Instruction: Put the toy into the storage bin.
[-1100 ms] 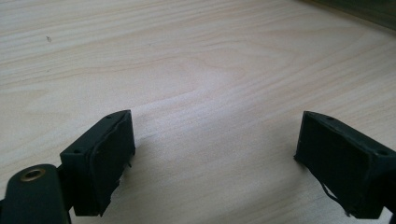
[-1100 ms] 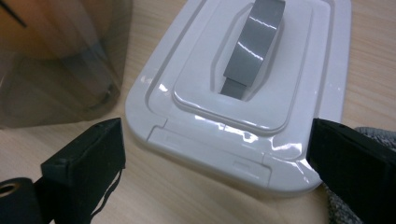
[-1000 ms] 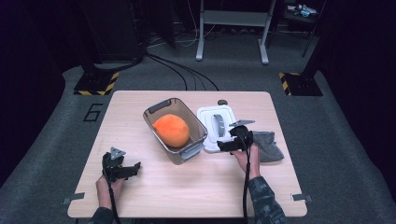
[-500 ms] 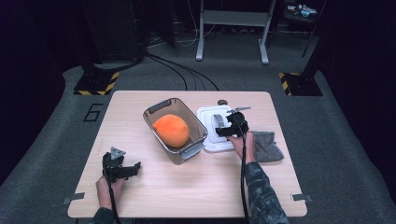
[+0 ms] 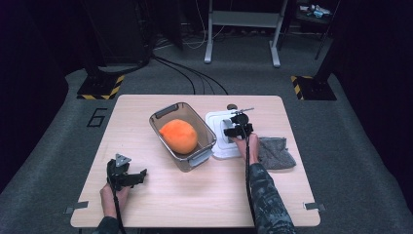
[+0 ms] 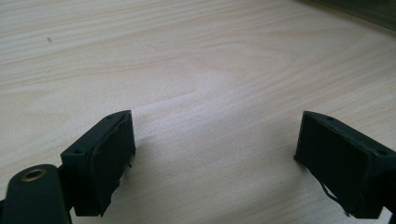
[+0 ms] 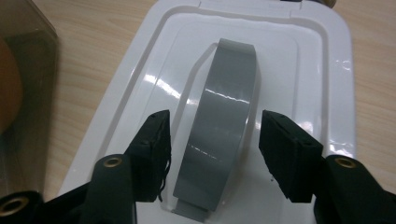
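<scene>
A white lid (image 5: 216, 142) lies flat on the table, right of a clear grey bin (image 5: 161, 117) that holds an orange ball (image 5: 178, 135). My right gripper (image 5: 237, 126) is over the lid. In the right gripper view its jaws (image 7: 215, 154) straddle the lid's arched grey handle (image 7: 226, 112). They have just been closing, and a narrow gap still shows on each side, so the pads are off the handle. My left gripper (image 5: 132, 176) rests at the table's front left, open wide (image 6: 215, 154) over bare wood.
A crumpled grey cloth (image 5: 275, 152) lies just right of the lid, beside my right forearm. The bin's wall (image 7: 23, 70) stands close to the left of the right gripper. A small dark round object (image 5: 231, 106) sits behind the lid.
The right gripper has moved away from me along the lid, from its near edge to the handle, and its jaws have narrowed. The left gripper has stayed put.
</scene>
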